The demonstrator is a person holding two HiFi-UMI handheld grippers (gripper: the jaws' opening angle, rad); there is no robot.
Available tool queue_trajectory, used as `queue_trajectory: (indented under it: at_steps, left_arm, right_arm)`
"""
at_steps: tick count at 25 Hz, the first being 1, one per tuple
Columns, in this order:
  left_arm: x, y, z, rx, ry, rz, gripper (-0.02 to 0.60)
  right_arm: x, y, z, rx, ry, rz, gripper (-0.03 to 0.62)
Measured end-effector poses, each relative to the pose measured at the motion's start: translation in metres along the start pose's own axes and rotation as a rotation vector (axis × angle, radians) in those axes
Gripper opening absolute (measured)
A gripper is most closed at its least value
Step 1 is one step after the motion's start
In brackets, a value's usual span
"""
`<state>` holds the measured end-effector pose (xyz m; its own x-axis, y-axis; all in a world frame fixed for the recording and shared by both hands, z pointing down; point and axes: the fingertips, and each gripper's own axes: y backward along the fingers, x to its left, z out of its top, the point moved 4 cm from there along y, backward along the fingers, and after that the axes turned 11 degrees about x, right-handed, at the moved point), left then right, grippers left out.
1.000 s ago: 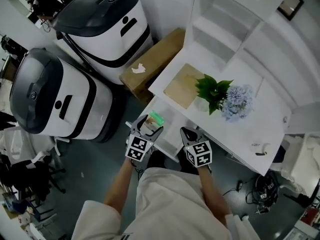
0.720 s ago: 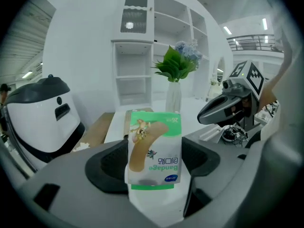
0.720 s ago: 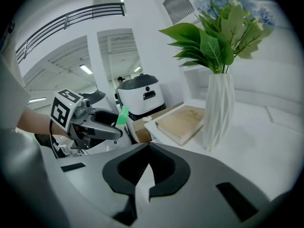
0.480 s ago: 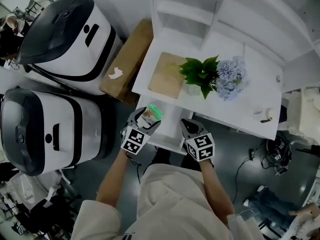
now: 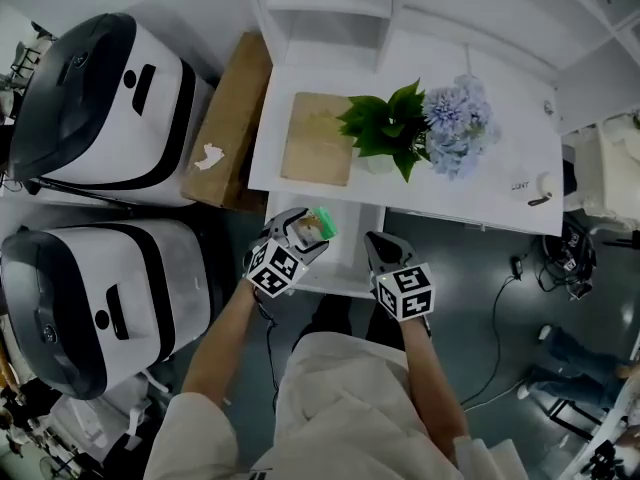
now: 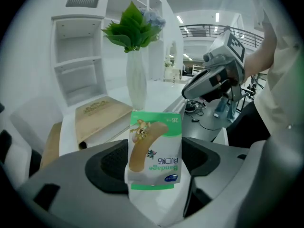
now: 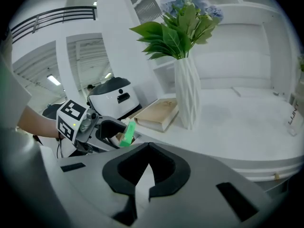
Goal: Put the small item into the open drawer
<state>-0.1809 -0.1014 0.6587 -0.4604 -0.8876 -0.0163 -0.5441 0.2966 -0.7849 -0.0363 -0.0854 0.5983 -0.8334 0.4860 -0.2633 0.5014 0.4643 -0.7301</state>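
The small item is a green-and-white bandage box (image 6: 154,148); my left gripper (image 6: 154,175) is shut on its lower end and holds it upright. In the head view that gripper (image 5: 300,236) carries the box (image 5: 314,226) over the left part of the open white drawer (image 5: 350,243), which sticks out from under the desk. My right gripper (image 5: 378,253) hovers at the drawer's right side. Its jaws (image 7: 148,148) are shut with nothing between them. From the right gripper view the left gripper (image 7: 102,129) and the green box (image 7: 127,133) show at the left.
On the white desk (image 5: 500,198) lie a wooden book (image 5: 318,151) and a vase with leaves and blue flowers (image 5: 400,133). A shelf unit (image 5: 320,8) stands behind. A cardboard box (image 5: 225,118) and two large white-and-black machines (image 5: 90,98) stand at the left.
The head view has swung, so the desk now sits squarer in the picture. Both grippers keep their places at the drawer, and the left one still holds the bandage box.
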Motion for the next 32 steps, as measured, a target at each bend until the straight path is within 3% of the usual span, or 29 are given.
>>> queue_trajectory:
  at_steps: [4, 9, 13, 17, 21, 32]
  left_arm:
    - [-0.005, -0.025, -0.008, 0.048, -0.102, -0.080, 0.360]
    - [-0.012, -0.064, -0.030, 0.109, -0.115, -0.194, 0.360]
    - [-0.017, -0.091, -0.048, 0.187, -0.169, -0.248, 0.360]
    - [-0.022, -0.120, -0.060, 0.256, -0.261, -0.285, 0.360]
    - [-0.024, -0.144, -0.067, 0.293, -0.302, -0.306, 0.360]
    - [-0.025, -0.190, -0.086, 0.362, -0.317, -0.343, 0.360]
  right_arm:
    - [-0.004, 0.000, -0.016, 0.009, -0.052, -0.023, 0.020]
    - [-0.010, -0.003, -0.040, 0.033, -0.111, -0.040, 0.020]
    - [-0.013, -0.009, -0.052, 0.049, -0.133, -0.043, 0.020]
    - [-0.020, -0.009, -0.058, 0.056, -0.163, -0.060, 0.020]
    - [-0.023, -0.010, -0.063, 0.059, -0.184, -0.076, 0.020]
    - [-0.021, -0.013, -0.079, 0.084, -0.229, -0.084, 0.020]
